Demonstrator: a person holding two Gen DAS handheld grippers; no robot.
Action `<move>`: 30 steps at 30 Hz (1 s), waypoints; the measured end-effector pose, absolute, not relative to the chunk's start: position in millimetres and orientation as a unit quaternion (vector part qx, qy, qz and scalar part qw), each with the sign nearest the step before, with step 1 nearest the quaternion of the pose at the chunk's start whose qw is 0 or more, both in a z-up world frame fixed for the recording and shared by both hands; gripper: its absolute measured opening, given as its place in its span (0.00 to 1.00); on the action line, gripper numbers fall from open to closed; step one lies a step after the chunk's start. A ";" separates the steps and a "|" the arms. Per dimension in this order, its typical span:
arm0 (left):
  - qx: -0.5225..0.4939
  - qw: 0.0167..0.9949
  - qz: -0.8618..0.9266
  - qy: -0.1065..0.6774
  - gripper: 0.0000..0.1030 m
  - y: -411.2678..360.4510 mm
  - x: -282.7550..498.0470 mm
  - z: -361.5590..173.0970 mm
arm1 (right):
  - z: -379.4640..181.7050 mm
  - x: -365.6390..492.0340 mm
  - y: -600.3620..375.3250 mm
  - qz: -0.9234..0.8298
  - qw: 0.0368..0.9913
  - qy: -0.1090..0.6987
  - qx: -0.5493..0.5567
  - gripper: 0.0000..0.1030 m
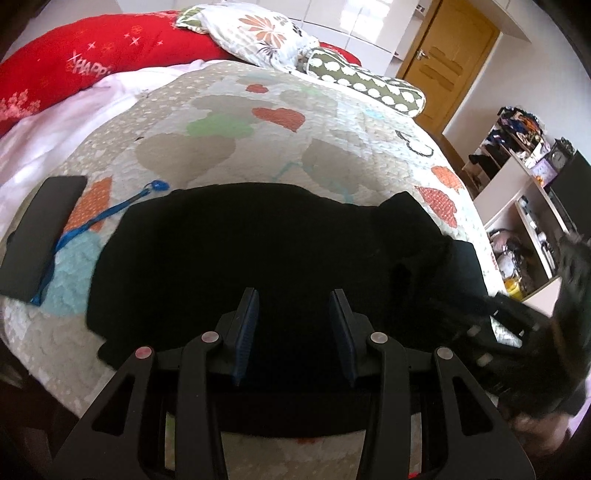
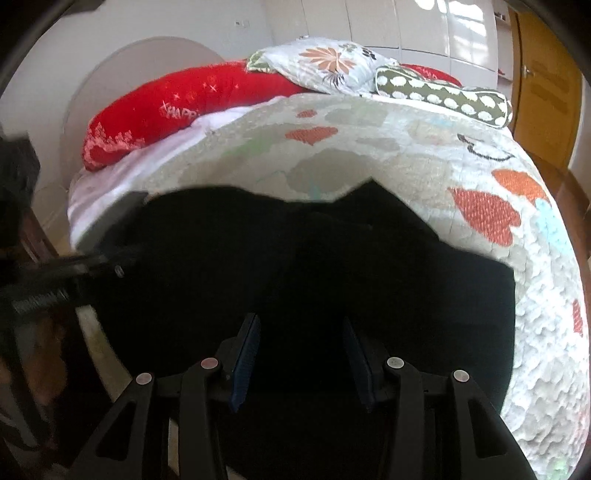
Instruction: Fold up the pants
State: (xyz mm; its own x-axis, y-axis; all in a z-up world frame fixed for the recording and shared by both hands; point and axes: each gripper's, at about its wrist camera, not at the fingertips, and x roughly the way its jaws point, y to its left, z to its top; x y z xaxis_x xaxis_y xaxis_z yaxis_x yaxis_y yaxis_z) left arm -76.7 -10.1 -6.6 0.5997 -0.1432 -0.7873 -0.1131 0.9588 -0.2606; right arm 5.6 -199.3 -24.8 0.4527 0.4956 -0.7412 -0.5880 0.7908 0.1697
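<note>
Black pants [image 1: 258, 251] lie spread on the quilted bedspread [image 1: 258, 140], folded over into a wide dark shape. My left gripper [image 1: 295, 295] hovers over their near edge, its blue-padded fingers [image 1: 245, 325] apart; I see only flat cloth behind the gap. In the right wrist view the same pants [image 2: 332, 251] fill the middle, and my right gripper [image 2: 299, 321] stands open above their near part. Each gripper shows blurred in the other's view: the right one [image 1: 517, 332] at the pants' right end, the left one [image 2: 74, 273] at their left end.
A black phone [image 1: 40, 236] and a blue lanyard [image 1: 103, 218] lie left of the pants. Red pillow [image 1: 92, 55], floral pillow [image 1: 258, 33] and a green dotted bolster [image 1: 369, 88] sit at the bed's head. Cluttered shelves [image 1: 524, 192] and a wooden door [image 1: 450, 62] stand to the right.
</note>
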 end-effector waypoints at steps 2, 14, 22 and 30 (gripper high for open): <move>-0.160 0.882 -0.006 0.443 0.38 -0.7 -86.8 -4.0 | -8.5 5.4 -195.7 0.330 0.855 0.398 -0.050 0.43; -0.285 0.863 0.061 0.413 0.73 60.0 -152.2 -25.7 | 6.9 40.1 -90.6 0.422 0.810 0.400 -0.079 0.60; -0.302 0.859 0.057 0.410 0.83 52.6 -125.9 -43.8 | -27.7 73.1 -21.1 0.442 0.773 0.430 -0.149 0.65; -0.309 0.868 0.062 0.384 0.27 59.0 -104.7 -36.6 | -39.3 80.9 -27.5 0.488 0.754 0.433 -0.072 0.19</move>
